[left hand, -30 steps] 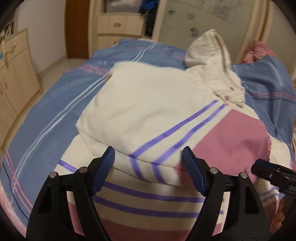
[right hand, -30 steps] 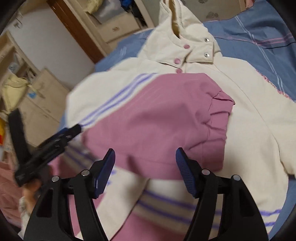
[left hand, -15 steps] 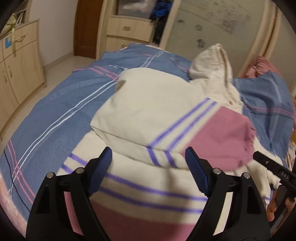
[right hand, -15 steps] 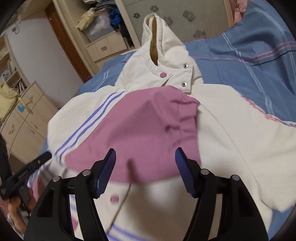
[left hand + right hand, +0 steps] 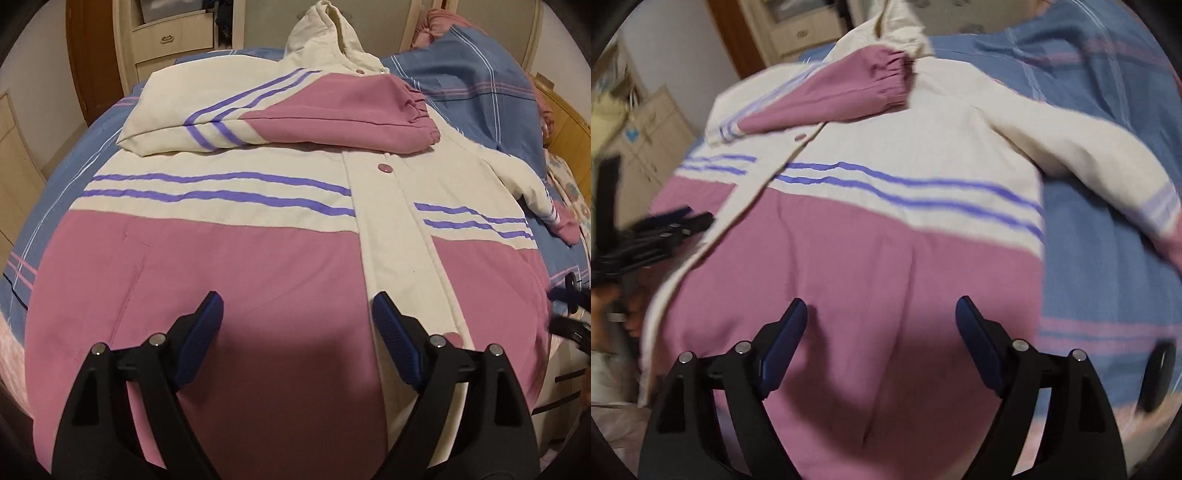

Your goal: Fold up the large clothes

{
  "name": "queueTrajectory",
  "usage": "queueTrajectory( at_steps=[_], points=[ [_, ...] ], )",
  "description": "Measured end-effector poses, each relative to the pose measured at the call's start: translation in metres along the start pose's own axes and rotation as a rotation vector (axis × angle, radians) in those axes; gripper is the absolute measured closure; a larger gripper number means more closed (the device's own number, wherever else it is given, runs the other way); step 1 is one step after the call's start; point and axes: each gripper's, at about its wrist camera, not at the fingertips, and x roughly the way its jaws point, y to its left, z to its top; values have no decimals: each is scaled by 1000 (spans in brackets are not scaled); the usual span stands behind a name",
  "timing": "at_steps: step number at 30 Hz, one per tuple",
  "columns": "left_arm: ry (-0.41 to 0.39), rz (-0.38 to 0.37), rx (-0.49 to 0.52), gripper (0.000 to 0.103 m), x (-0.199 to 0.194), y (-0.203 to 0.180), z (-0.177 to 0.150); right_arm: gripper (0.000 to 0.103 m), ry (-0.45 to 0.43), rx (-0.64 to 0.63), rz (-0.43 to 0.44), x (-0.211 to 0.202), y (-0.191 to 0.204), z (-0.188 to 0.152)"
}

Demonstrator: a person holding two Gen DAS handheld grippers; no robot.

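Pink and cream jacket (image 5: 258,258) flat on a blue bedspread (image 5: 480,85), one sleeve (image 5: 332,110) folded across; left gripper (image 5: 297,314) and right gripper (image 5: 881,317) above its hem, jaws just opened wide, nothing between them

Cream, pink & purple-striped hooded padded jacket (image 5: 258,236) lies flat, front up, snapped shut, on the blue bed cover, right under and ahead of both grippers. Pink lower body panel sits nearest the left gripper (image 5: 297,325); placket w/ pink snap button runs just right of it. One sleeve is folded across the chest, pink elastic cuff (image 5: 421,114) far ahead, slightly right. Other sleeve (image 5: 1108,162) lies spread out ahead-right of the right gripper (image 5: 881,326), apart from the body. Hood (image 5: 325,26) farthest ahead.
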Motion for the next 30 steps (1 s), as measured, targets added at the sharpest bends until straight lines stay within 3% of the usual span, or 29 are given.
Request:
queueTrajectory(
  at_steps=[3, 5, 11, 12, 13, 15, 17, 19, 22, 24, 27, 30],
  points=[
    [-28, 60, 39, 13, 9, -8, -6, 18, -34, 62, 133, -21, -5, -36],
    [-50, 112, 57, 13, 8, -16, -10, 18, -134, 53, 103, -34, 3, -46],
    [-54, 66, -7, 13, 0, -4, -20, 18, -237, 0, 84, -15, 50, -4],
    [-56, 65, -4, 13, -2, -4, -24, 18, -226, -25, 68, -4, 56, 3],
    [-59, 72, 2, 13, -4, -5, -28, 18, -175, -74, -4, 16, 64, 8],
    [-64, 84, 12, 12, -7, -7, -35, 15, -5, -165, -183, 65, 71, 1],
    [-66, 85, 15, 12, -9, -6, -41, 7, -26, -286, -245, 69, 80, -22],
    [-53, 70, -13, 13, -13, -2, -40, 5, 6, -314, -225, 59, 77, -30],
    [-40, 23, -72, 14, -30, -1, -29, 5, -118, -188, -153, 3, 35, -21],
    [-80, -57, -76, 14, -43, -6, -22, 5, -232, 11, -159, -39, -25, -5],
    [-74, -100, -55, 10, -43, -21, -11, 3, -385, 446, -85, -83, -153, 16],
    [-18, -90, -56, 10, -24, -30, -11, 2, -480, 668, 25, -89, -243, 25]
  ],
)
